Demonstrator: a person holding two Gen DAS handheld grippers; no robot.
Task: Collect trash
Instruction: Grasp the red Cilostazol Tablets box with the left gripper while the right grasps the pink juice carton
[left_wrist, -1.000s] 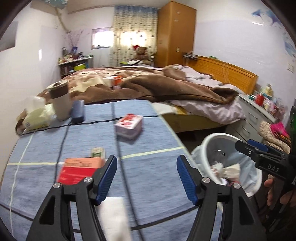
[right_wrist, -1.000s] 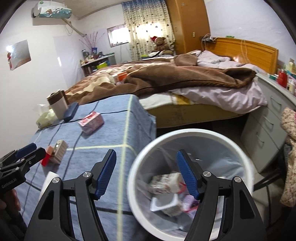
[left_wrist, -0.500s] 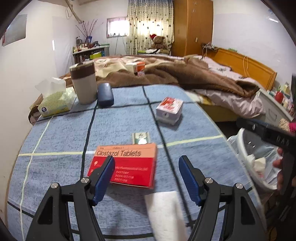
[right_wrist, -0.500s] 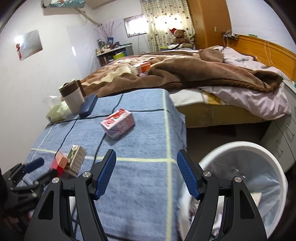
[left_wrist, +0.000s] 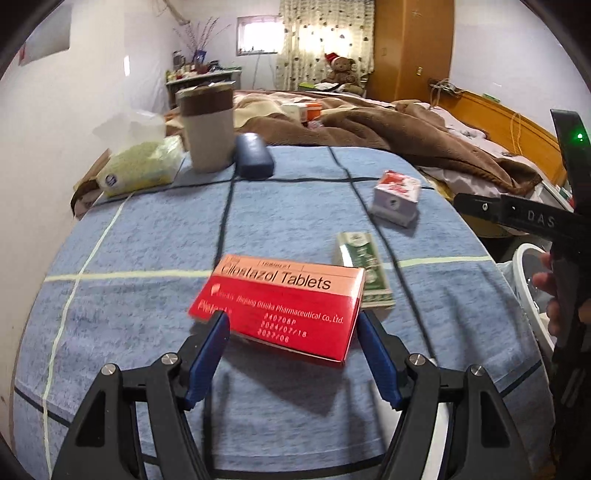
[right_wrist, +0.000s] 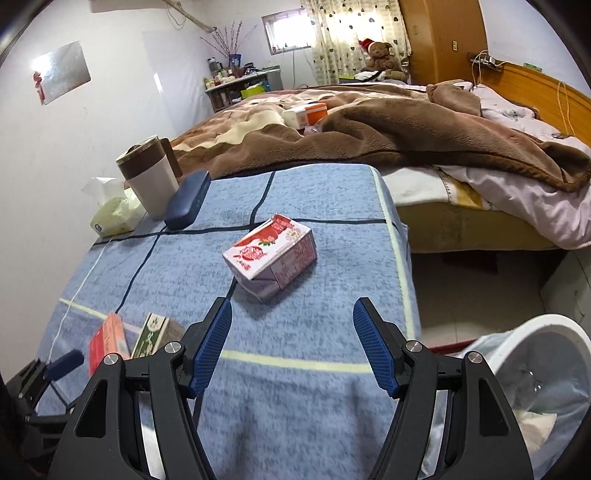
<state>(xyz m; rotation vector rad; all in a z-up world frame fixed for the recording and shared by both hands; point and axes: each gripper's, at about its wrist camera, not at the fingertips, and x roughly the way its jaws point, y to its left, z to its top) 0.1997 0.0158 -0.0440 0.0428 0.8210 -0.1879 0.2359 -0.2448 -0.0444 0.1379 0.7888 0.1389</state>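
Note:
A red tablet box (left_wrist: 280, 302) lies on the blue checked cloth (left_wrist: 129, 295), its near edge between the tips of my left gripper (left_wrist: 291, 325), which is open and does not press on it. A green box (left_wrist: 364, 269) rests against its far right corner. A pink and white carton (right_wrist: 271, 254) lies just ahead of my right gripper (right_wrist: 291, 332), which hovers open and holds nothing. The white lined bin (right_wrist: 546, 332) stands off the table's right side with trash inside. In the right wrist view the red box (right_wrist: 107, 339) and green box (right_wrist: 155, 334) sit at lower left.
A brown and white mug (left_wrist: 208, 129), a dark glasses case (left_wrist: 253, 157) and a tissue pack (left_wrist: 140, 166) stand at the table's far edge. A bed with a brown blanket (right_wrist: 406, 125) lies beyond. A white paper (left_wrist: 441, 435) shows under my left gripper.
Both grippers swung left, away from the bin and over the table. The left one came down to the red box. The right one now faces the carton, with the bin at its right.

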